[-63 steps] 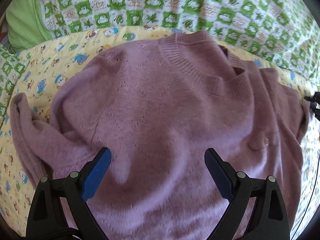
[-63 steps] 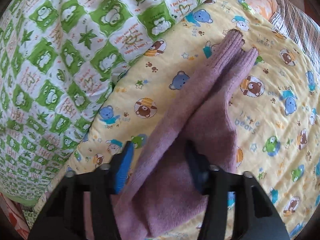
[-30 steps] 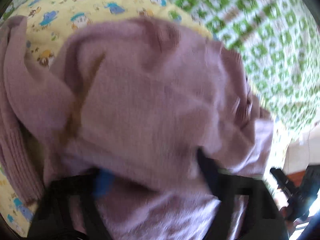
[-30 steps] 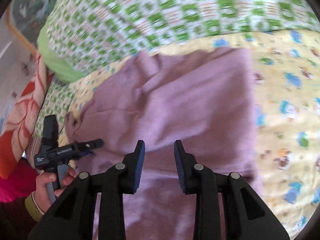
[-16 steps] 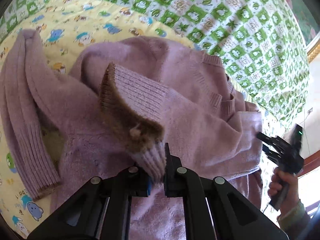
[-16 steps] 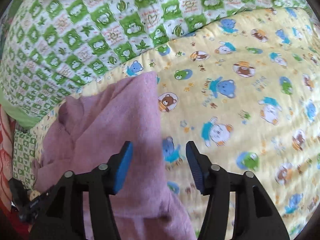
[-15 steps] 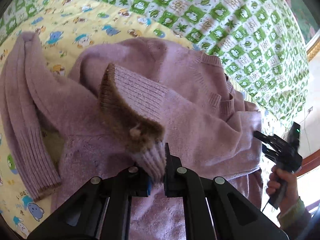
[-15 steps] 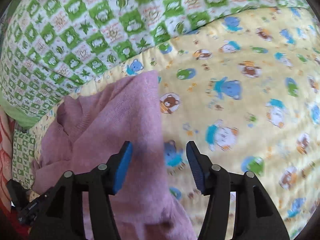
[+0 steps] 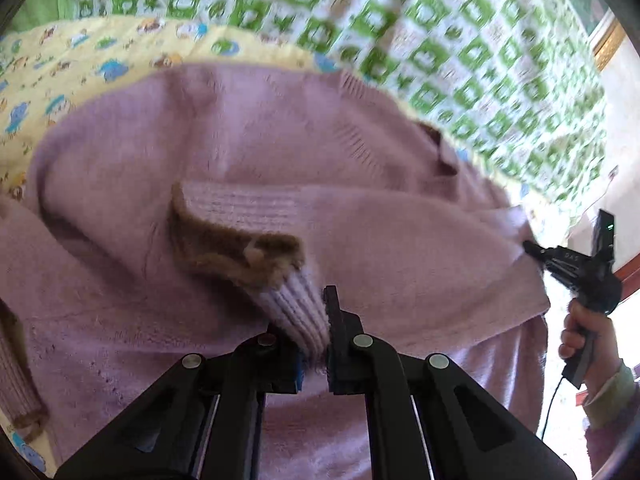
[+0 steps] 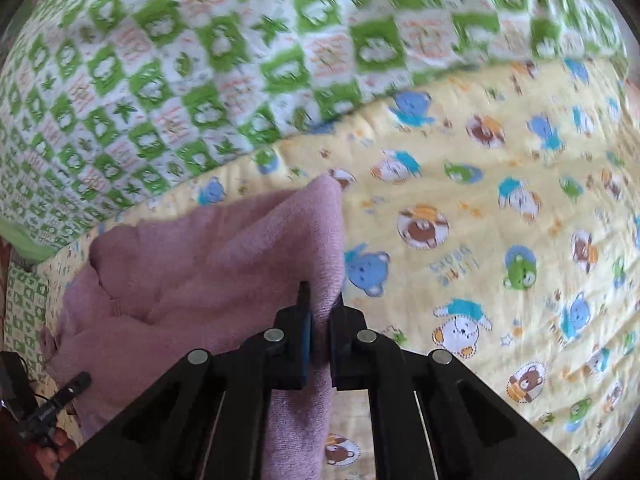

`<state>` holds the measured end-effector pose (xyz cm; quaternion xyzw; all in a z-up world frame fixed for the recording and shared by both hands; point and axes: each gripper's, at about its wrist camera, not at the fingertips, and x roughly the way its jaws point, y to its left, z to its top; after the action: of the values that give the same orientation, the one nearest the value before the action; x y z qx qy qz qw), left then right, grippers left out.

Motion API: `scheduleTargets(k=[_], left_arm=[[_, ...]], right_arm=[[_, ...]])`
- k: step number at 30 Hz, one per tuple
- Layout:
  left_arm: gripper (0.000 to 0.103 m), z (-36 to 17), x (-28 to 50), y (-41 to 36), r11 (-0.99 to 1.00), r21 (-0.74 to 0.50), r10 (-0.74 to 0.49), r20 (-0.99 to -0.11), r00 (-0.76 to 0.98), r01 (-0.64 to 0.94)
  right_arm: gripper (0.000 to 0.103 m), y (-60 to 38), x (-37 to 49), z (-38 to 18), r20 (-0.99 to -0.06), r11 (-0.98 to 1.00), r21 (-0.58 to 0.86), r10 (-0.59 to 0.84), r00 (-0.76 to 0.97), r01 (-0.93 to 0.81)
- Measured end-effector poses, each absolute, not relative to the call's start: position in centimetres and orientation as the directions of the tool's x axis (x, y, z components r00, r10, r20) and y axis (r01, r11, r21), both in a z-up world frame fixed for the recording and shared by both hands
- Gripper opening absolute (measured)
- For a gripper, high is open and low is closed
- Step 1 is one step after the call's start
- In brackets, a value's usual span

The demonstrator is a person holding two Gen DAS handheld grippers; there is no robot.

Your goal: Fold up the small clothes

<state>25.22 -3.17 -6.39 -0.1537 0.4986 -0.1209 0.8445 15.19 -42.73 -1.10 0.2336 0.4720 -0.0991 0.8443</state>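
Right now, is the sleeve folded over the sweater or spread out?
Folded over: the left gripper pinches the ribbed cuff, and the sleeve lies across the sweater.

A yellow quilt (image 10: 500, 208) printed with cartoon bears covers the bed. A green-and-white checked blanket (image 10: 240, 52) lies along its far edge, overlapping it. A plain green cloth (image 9: 38, 4) shows at the upper left.

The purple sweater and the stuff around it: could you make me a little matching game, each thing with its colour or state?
1. sweater cuff
2. right gripper
3. bear quilt
4. checked blanket

a. yellow
b. green and white
c. clamped in the left gripper
d. shut on the sweater's folded edge

Pairs: 1-c, 2-d, 3-a, 4-b
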Motion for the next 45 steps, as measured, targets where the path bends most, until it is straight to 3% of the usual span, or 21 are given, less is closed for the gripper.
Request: scheduleTargets(k=[7, 11, 12, 14, 15, 16, 21, 25, 27, 29, 31, 35, 39, 45], left_arm=[[0.019, -6.7, 24.4, -1.7, 0.947, -0.321, -0.301, -0.847, 0.438, 0.03], [0.046, -4.5, 22.4, -0.1, 0.953, -0.303, -0.271, -0.845, 0.461, 0.004], [0.05, -3.9, 21.9, 0.4, 0.954, -0.3, -0.262, -0.844, 0.469, -0.007], [0.068, -2.8, 20.8, 2.2, 0.958, -0.281, -0.222, -0.85, 0.478, -0.053], [0.069, -2.1, 20.0, 3.6, 0.958, -0.275, -0.197, -0.844, 0.498, -0.087], [0.071, -1.6, 19.6, 4.2, 0.957, -0.266, -0.175, -0.843, 0.509, -0.112], [0.08, -1.2, 18.4, 10.1, 0.932, -0.186, -0.015, -0.877, 0.48, -0.31], [0.08, -3.6, 19.7, 12.7, 0.904, -0.183, -0.02, -0.92, 0.391, -0.386], [0.075, -5.3, 20.8, 13.4, 0.897, -0.16, -0.014, -0.943, 0.334, -0.413], [0.023, -6.6, 21.3, 13.9, 0.891, -0.136, -0.006, -0.957, 0.289, -0.433], [0.014, -6.2, 20.9, 14.8, 0.888, -0.155, -0.008, -0.946, 0.324, -0.433], [0.012, -3.4, 19.2, 16.2, 0.902, -0.134, 0.041, -0.921, 0.388, -0.411], [0.011, 3.7, 18.0, 15.6, 0.938, -0.142, 0.047, -0.85, 0.524, -0.315], [0.011, 13.9, 20.4, 5.5, 0.988, -0.156, -0.114, -0.724, 0.681, -0.001]], right_arm=[[0.009, -41.0, 15.3, -1.6, -0.849, 0.889, 0.267, 0.035, 0.528, 0.372], [0.015, -40.6, 14.5, -0.1, -0.836, 0.884, 0.277, 0.029, 0.548, 0.376], [0.019, -40.2, 14.1, 0.5, -0.828, 0.884, 0.28, 0.025, 0.561, 0.374], [0.037, -39.4, 13.1, 1.9, -0.807, 0.882, 0.293, 0.022, 0.59, 0.368], [0.051, -39.1, 12.5, 2.5, -0.794, 0.882, 0.305, 0.028, 0.607, 0.359], [0.057, -38.4, 11.8, 3.2, -0.775, 0.883, 0.324, 0.043, 0.63, 0.339], [0.057, -34.5, 9.5, 5.2, -0.745, 0.89, 0.376, 0.124, 0.655, 0.259], [0.057, -30.8, 8.1, 5.1, -0.749, 0.881, 0.421, 0.203, 0.631, 0.215], [0.057, -29.1, 7.5, 4.9, -0.749, 0.876, 0.439, 0.234, 0.62, 0.2], [0.057, -27.7, 7.1, 4.6, -0.755, 0.874, 0.448, 0.256, 0.604, 0.19], [0.057, -26.8, 6.7, 4.4, -0.76, 0.869, 0.459, 0.276, 0.589, 0.185], [0.057, -26.8, 5.6, 4.8, -0.762, 0.876, 0.443, 0.257, 0.594, 0.189], [0.057, -28.2, 4.8, 5.0, -0.759, 0.86, 0.453, 0.234, 0.608, 0.235], [0.057, -28.5, 4.3, 4.8, -0.748, 0.837, 0.48, 0.233, 0.622, 0.263]])
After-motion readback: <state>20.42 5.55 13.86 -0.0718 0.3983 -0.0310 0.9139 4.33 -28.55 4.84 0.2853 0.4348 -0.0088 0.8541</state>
